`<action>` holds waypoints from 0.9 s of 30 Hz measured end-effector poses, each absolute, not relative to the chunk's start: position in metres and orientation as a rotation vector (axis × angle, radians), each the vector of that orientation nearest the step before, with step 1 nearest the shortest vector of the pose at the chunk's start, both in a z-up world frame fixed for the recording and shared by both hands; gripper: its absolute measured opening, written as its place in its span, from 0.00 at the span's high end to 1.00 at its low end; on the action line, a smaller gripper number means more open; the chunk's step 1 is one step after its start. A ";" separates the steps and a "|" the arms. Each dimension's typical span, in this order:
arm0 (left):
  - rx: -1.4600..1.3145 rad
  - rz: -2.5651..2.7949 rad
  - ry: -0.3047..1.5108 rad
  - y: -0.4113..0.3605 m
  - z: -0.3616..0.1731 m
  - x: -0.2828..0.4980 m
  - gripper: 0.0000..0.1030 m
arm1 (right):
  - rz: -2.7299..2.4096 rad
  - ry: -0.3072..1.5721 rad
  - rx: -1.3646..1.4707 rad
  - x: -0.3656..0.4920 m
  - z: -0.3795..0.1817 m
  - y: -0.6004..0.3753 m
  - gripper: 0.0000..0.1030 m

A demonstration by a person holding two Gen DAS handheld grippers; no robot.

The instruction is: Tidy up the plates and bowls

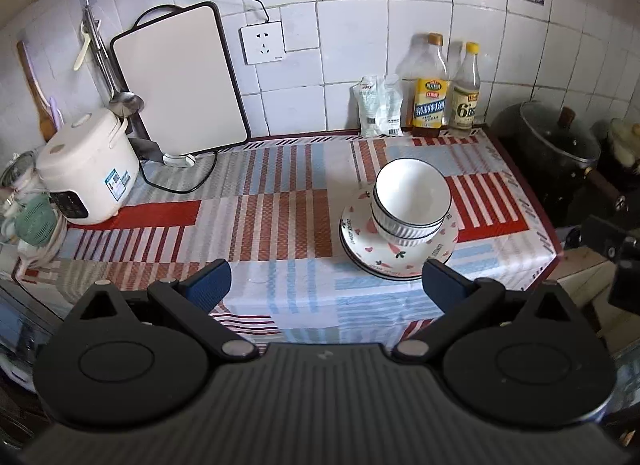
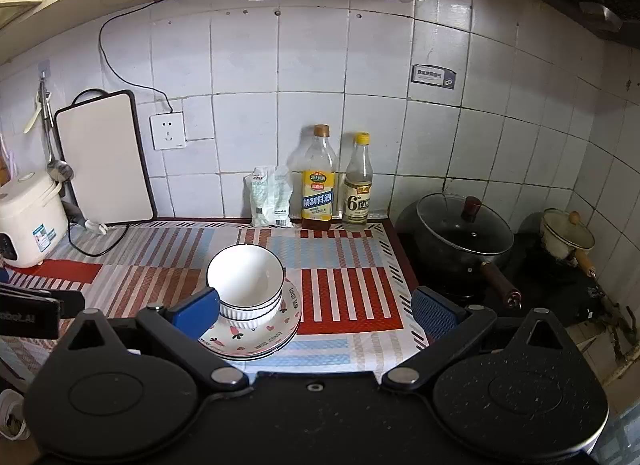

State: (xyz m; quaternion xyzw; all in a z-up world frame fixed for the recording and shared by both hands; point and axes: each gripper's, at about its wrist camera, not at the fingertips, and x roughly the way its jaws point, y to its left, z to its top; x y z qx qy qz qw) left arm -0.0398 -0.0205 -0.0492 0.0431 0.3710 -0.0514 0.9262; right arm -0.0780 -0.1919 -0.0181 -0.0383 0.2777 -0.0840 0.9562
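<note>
Bowls [image 1: 410,201] sit nested on the plates [image 1: 394,253], one neat stack on the striped tablecloth [image 1: 280,193] toward the right edge of the counter, short of the front edge. From what I see that looks like the goal, or close to it: I count what seem to be two or three bowls inside each other and at least two plates under them, and no loose dish anywhere else in either view. Top bowl tilts a little, so I'd judge the stack worth a check before calling it done. Left gripper [image 1: 326,285] has its fingers spread wide and holds nothing; it hangs over the front edge, with the stack just past its right finger. Right gripper [image 2: 316,309] is likewise spread and empty; its left finger overlaps the bowls in the right wrist view, but I can't tell whether it touches them. Rice cooker [image 1: 86,169] and cutting board [image 1: 180,77] are at the back left, two bottles [image 1: 444,89] at the back right corner, and a pot [image 2: 464,231] on the stove beyond the right edge. None of these crowd the stack.
</note>
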 end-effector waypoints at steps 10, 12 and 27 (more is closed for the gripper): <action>0.081 -0.124 0.763 -0.021 -0.051 -0.041 0.00 | -0.180 0.580 -0.073 -0.077 -0.022 -0.197 0.00; 0.079 -0.128 0.763 -0.021 -0.051 -0.041 0.00 | -0.176 0.583 -0.066 -0.078 -0.023 -0.198 0.00; 0.039 -0.089 0.780 -0.015 -0.053 -0.035 0.00 | -0.177 0.612 -0.066 -0.077 -0.031 -0.200 0.00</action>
